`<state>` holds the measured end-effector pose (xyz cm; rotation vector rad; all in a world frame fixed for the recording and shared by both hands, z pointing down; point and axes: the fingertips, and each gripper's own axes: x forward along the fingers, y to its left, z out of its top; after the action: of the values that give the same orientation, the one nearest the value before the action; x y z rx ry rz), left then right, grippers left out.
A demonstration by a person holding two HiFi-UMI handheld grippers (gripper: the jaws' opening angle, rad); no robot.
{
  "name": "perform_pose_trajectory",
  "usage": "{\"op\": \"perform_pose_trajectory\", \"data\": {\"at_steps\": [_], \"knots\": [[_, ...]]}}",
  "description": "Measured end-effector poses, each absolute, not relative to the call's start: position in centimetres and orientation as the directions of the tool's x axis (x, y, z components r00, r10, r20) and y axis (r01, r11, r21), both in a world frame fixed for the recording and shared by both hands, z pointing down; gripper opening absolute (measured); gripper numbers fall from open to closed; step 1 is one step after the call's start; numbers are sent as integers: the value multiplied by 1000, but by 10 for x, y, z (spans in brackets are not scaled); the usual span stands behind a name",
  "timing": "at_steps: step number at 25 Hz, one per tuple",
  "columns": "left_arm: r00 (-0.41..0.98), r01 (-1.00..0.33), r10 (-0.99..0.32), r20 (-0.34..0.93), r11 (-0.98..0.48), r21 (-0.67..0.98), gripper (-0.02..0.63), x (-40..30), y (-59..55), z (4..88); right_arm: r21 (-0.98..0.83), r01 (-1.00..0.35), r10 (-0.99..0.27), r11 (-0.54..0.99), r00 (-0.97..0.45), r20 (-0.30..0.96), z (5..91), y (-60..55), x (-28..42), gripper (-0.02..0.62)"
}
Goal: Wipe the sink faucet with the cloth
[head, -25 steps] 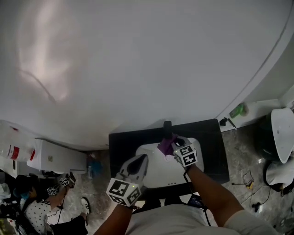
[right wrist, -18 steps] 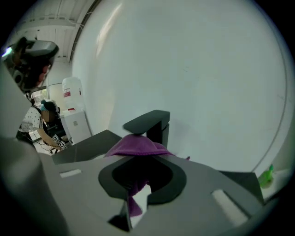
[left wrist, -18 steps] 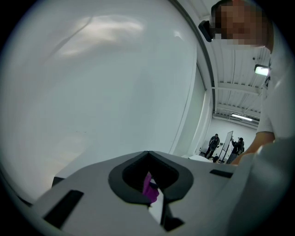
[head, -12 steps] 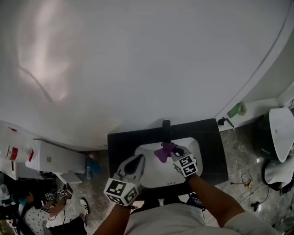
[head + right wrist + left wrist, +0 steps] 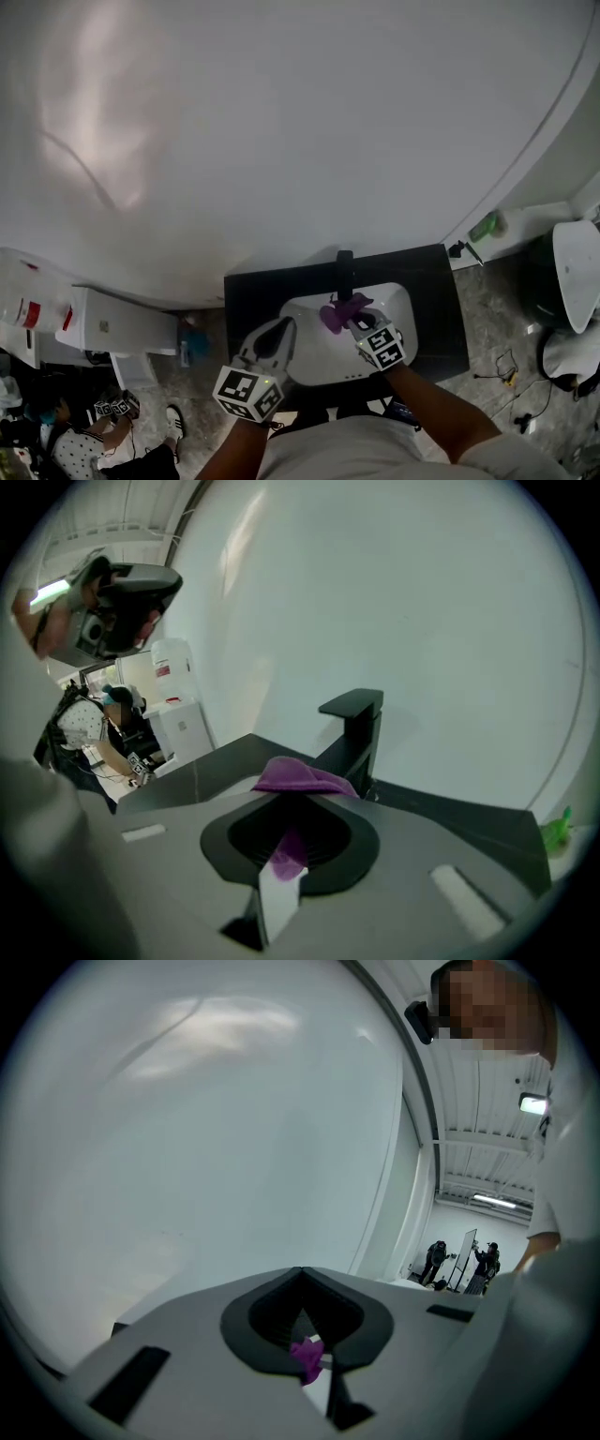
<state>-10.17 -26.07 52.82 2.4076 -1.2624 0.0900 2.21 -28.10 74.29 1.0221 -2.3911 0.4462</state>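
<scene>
The purple cloth [image 5: 340,311] hangs bunched over the white sink [image 5: 309,361], just in front of the black faucet [image 5: 344,265], which rises from the back of the dark counter [image 5: 253,295]. The right gripper [image 5: 357,322] has its jaws closed on the cloth's near edge. The head view shows only a purple lump at the jaw tips. The right gripper view shows the cloth [image 5: 302,775] draped across the pinched tips, a fold trailing down behind them, and the faucet's [image 5: 357,731] square spout close beyond it; whether cloth and faucet touch cannot be told. The left gripper [image 5: 282,330] is over the sink's left side, apart from the cloth. Its own view shows the jaws met at the tips [image 5: 301,1272] with nothing between them, and a scrap of purple showing through the gap beneath. A green object [image 5: 485,226] lies on the ledge to the right. Only the left gripper view shows two people [image 5: 434,1260] standing far off.
</scene>
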Motion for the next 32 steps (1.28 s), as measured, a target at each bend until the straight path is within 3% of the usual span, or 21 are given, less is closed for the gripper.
{"op": "perform_pose_trajectory", "data": {"at_steps": [7, 12, 21, 32], "knots": [[587, -799, -776, 231, -508, 323, 6, -101, -268, 518, -4, -765, -707, 644, -597, 379, 646, -371, 26, 28], [578, -808, -779, 241, -505, 304, 6, -102, -265, 513, 34, -792, -724, 610, -539, 430, 669, -423, 33, 28], [576, -808, -788, 219, -508, 298, 6, -107, -264, 504, -118, -757, -636, 642, -613, 469, 688, -295, 30, 28], [596, -795, -798, 90, -571, 203, 6, -93, -254, 431, 45, -793, -793, 607, -602, 92, 453, -256, 82, 28]]}}
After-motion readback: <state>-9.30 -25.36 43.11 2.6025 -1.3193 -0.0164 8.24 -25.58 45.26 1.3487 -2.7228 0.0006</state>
